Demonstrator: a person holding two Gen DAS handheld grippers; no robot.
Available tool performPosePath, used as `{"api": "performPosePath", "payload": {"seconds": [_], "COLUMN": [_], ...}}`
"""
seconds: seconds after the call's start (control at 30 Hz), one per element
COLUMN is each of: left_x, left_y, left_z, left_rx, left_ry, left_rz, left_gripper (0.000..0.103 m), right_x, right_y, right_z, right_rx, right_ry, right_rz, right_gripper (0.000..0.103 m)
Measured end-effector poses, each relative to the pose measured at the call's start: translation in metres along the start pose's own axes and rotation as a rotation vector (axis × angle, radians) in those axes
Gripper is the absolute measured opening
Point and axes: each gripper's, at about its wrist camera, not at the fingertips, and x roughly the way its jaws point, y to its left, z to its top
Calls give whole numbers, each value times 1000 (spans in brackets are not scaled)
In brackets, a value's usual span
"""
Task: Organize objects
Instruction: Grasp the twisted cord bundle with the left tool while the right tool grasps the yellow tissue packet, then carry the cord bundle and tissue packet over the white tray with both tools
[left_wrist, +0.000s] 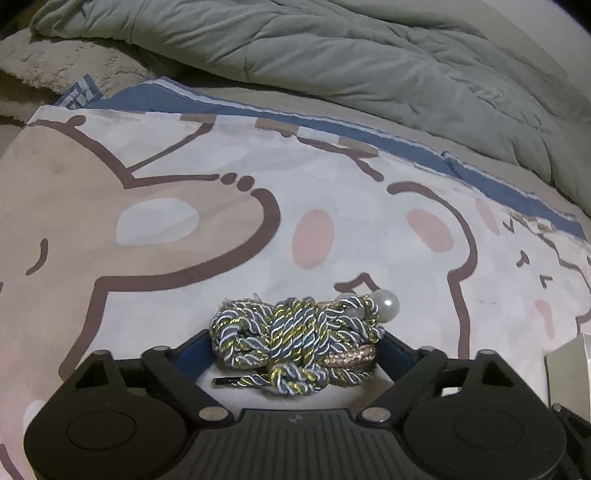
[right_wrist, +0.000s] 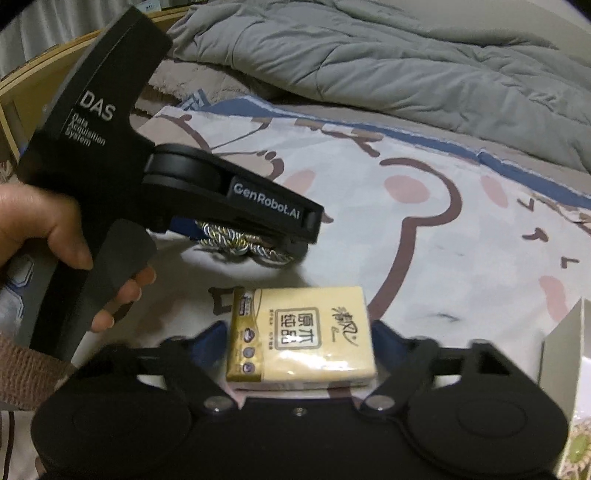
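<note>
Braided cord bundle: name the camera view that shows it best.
The left wrist view. There the braided cord bundle lies whole and unobstructed between the left gripper's fingers, its pearl bead visible. The right wrist view shows only a strip of the cord beneath the left gripper's body.

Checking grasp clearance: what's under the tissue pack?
The tissue pack lies on the cartoon bear blanket, between the right gripper's fingers. A pale edge shows beneath its near side; anything directly underneath is covered.
</note>
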Motion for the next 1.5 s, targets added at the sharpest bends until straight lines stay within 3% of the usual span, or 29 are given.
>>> {"api": "performPosePath", "payload": {"seconds": [0.43,1.03,1.5], "left_x": [-20,-113,-167], "left_y": [6,-14,-49], "left_z": [1,1,-4], "left_rx": [-12,101,187], "left_ry": [-48,-231,-310], "left_rz": [-42,-87,-196], "left_gripper": [82,82,82], "right_x": [-22,-99,-169], "right_y": [-14,-53,-84], "right_z": [7,22,24], "right_rx": [20,179,247], "right_ry": [-62,-199,-297], "right_rz": [-34,-147,-225], "right_gripper": [74,74,74]}}
